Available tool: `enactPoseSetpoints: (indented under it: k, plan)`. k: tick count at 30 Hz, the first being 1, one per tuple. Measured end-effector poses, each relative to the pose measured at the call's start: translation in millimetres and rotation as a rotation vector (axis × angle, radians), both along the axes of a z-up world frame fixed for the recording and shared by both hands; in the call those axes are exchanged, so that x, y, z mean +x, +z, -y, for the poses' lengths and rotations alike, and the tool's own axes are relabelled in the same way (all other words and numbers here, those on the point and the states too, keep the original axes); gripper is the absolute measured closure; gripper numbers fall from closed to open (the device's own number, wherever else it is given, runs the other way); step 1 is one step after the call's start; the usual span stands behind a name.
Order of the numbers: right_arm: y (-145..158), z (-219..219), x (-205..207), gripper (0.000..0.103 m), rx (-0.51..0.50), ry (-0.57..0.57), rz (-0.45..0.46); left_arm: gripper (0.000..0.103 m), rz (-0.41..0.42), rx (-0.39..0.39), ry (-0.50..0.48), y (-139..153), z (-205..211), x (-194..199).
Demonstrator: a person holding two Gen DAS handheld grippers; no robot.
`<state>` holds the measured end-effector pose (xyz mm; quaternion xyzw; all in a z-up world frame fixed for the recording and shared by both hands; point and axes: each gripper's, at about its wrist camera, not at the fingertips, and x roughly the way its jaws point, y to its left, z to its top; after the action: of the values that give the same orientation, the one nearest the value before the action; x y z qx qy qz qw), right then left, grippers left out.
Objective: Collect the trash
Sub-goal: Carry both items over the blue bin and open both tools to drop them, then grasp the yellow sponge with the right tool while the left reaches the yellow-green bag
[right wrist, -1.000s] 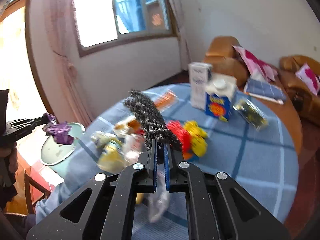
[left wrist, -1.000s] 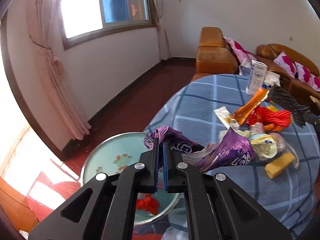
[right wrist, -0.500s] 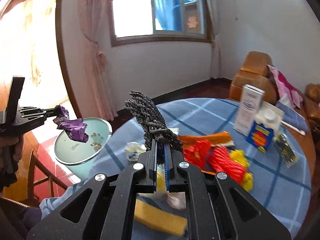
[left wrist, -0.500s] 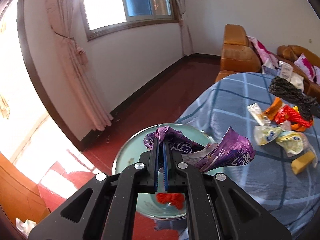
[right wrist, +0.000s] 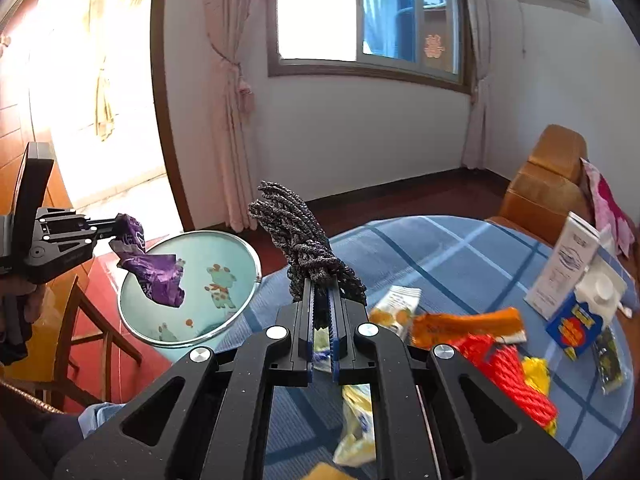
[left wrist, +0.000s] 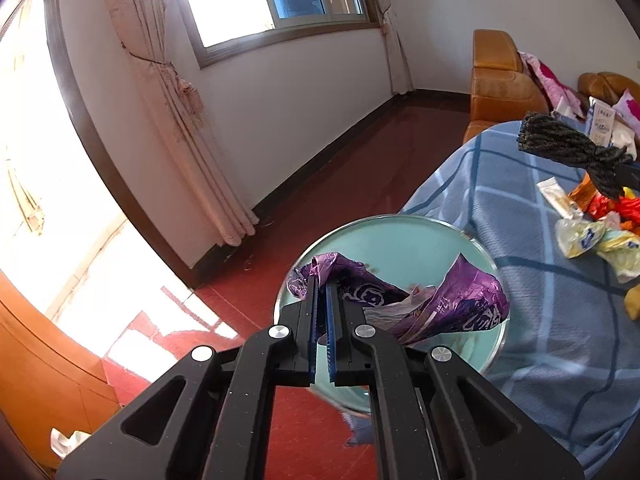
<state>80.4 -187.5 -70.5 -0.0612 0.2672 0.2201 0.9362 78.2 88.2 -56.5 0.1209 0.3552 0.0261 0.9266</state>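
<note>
While your left gripper (left wrist: 322,288) pinches a crumpled purple wrapper (left wrist: 448,308), its pads are clamped tight on one end and the rest trails out to the lower right of the left-wrist frame, long axis roughly level. White print runs along the wrapper, too creased to read. It hangs above the round pale-green bin (left wrist: 400,236), which shows cartoon animal figures in the right-wrist view. Your right gripper (right wrist: 322,300) is closed on a bundle of dark grey cord (right wrist: 296,240), whose loops point up and to the left of that frame. On the blue checked tablecloth (right wrist: 460,256) stands a white carton (right wrist: 564,268); its label is illegible.
</note>
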Motion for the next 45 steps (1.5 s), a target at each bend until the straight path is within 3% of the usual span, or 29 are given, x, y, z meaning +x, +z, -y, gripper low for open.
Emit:
enactPoseSetpoints:
  k: [17,27,30,31,32,33,35,37,45]
  plan:
    - [-14,-44,20,0.096,-0.115,0.143,-0.026,0.100,-0.019,0.051,0.051,-14,-22,1]
    - [-18,-71,22,0.096,-0.174,0.224,-0.036,0.098,-0.034,0.040,0.041,-17,-19,4]
    - [-19,-80,22,0.088,-0.183,0.238,-0.029,0.092,-0.039,0.036,0.033,-19,-17,5]
    - [-19,-82,22,0.077,-0.182,0.244,-0.021,0.079,-0.040,0.035,0.030,-19,-17,5]
    - [-20,-85,22,0.071,-0.181,0.250,-0.023,0.064,-0.033,0.036,0.033,-19,-15,4]
    - [-21,-88,23,0.067,-0.181,0.253,-0.026,0.062,-0.028,0.038,0.032,-19,-15,3]
    - [-22,-91,23,0.065,-0.183,0.248,-0.025,0.060,-0.032,0.037,0.028,-20,-13,3]
    - [-23,-91,22,0.062,-0.182,0.245,-0.027,0.047,-0.025,0.035,0.038,-19,-14,3]
    - [-15,-70,15,0.057,-0.168,0.188,-0.017,0.041,-0.020,0.046,0.026,-18,-8,1]
